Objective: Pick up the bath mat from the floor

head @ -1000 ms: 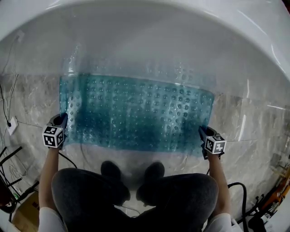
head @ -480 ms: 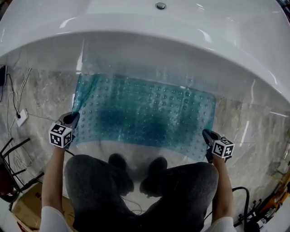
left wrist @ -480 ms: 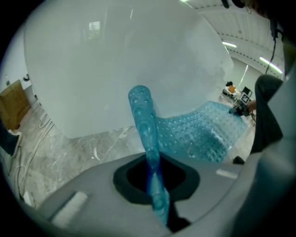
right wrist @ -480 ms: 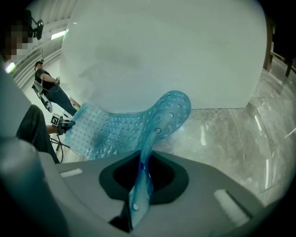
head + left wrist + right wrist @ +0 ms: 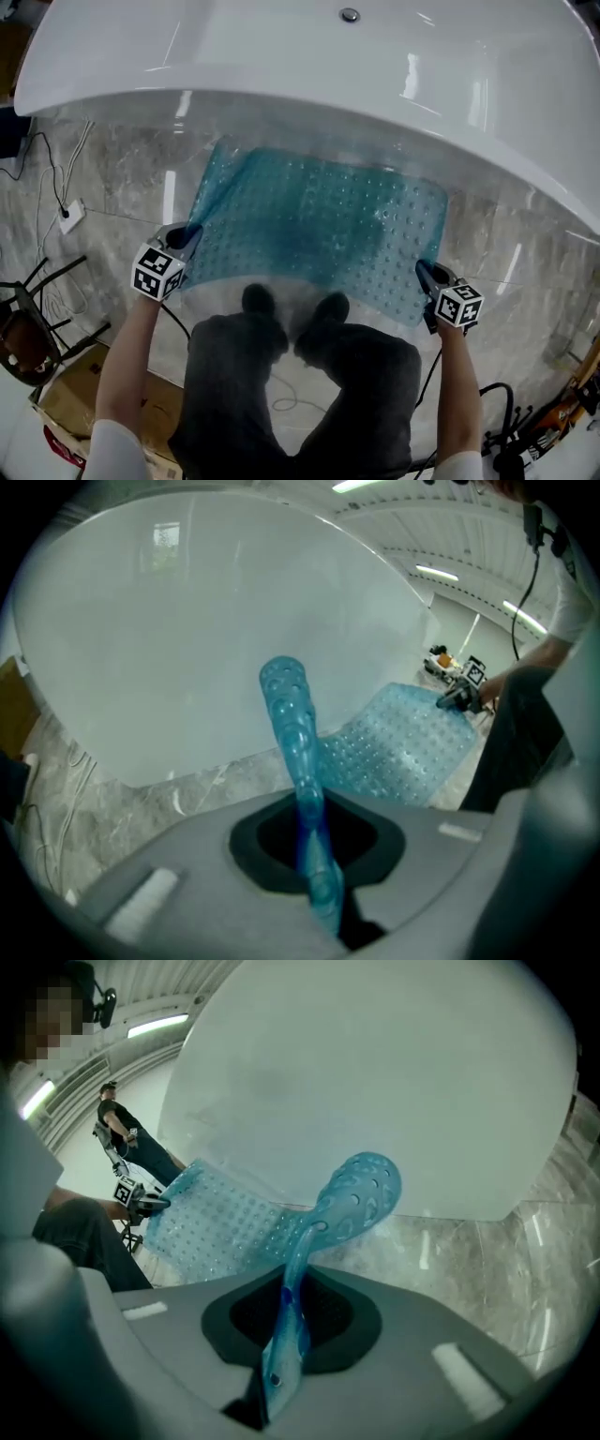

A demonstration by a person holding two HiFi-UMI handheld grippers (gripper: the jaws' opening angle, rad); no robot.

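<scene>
A translucent blue bath mat (image 5: 323,225) with rows of bumps hangs stretched between my two grippers, lifted off the marble floor in front of the tub. My left gripper (image 5: 184,240) is shut on the mat's near left corner, and the mat's edge (image 5: 298,752) runs up from between its jaws. My right gripper (image 5: 425,275) is shut on the near right corner, where a flap of the mat (image 5: 349,1202) curls up out of its jaws. The mat's far left corner folds upward.
A white bathtub (image 5: 309,66) curves across the top, close behind the mat. Marble floor (image 5: 103,187) lies below. My knees and shoes (image 5: 295,309) are under the mat's near edge. A cable and socket (image 5: 66,214) lie at left, a cardboard box (image 5: 56,398) and a chair (image 5: 23,323) at lower left.
The mat has come up off the floor and swung rightward and away; its left side now tilts up. My left gripper moved right and inward. The view has shifted toward the tub.
</scene>
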